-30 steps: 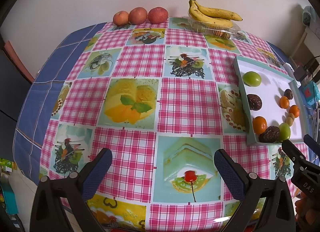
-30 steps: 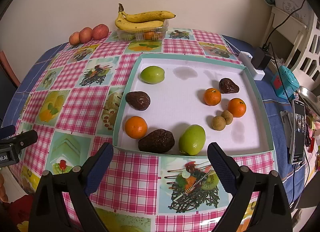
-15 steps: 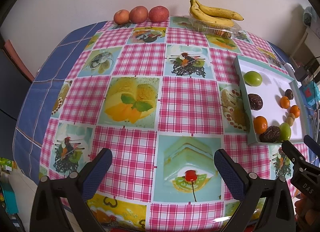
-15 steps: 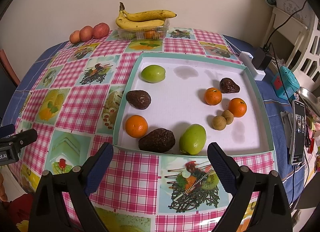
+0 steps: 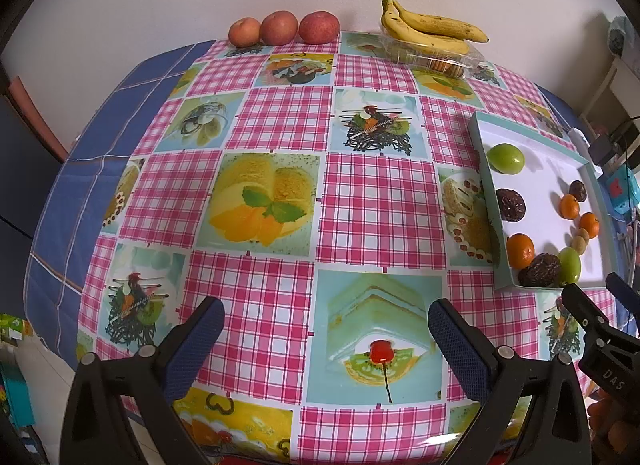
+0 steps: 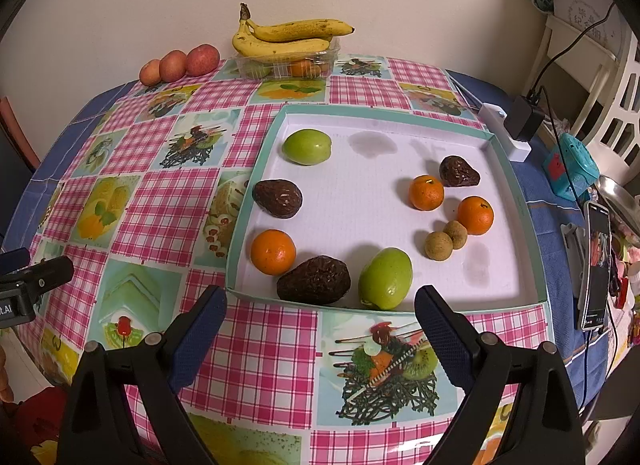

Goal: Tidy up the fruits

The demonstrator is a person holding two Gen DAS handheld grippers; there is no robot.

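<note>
Both the left gripper (image 5: 322, 339) and right gripper (image 6: 320, 325) are spread and empty above the tablecloth (image 6: 256, 349). Nearest the right gripper, in the white tray (image 6: 516, 301), lie 1 green fruit (image 6: 385, 278) and 1 dark avocado (image 6: 314, 280); both look firm, rounded and likely to roll, so pinch across the widest middle.

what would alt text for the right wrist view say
The open right gripper hovers over a pink checked tablecloth before a white tray holding oranges, green fruits, dark wrinkled fruits and two small brown ones. Bananas and apples sit by the wall.

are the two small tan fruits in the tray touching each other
Touching: the right wrist view shows the two small tan fruits pressed together with no white tray floor between them.
</note>
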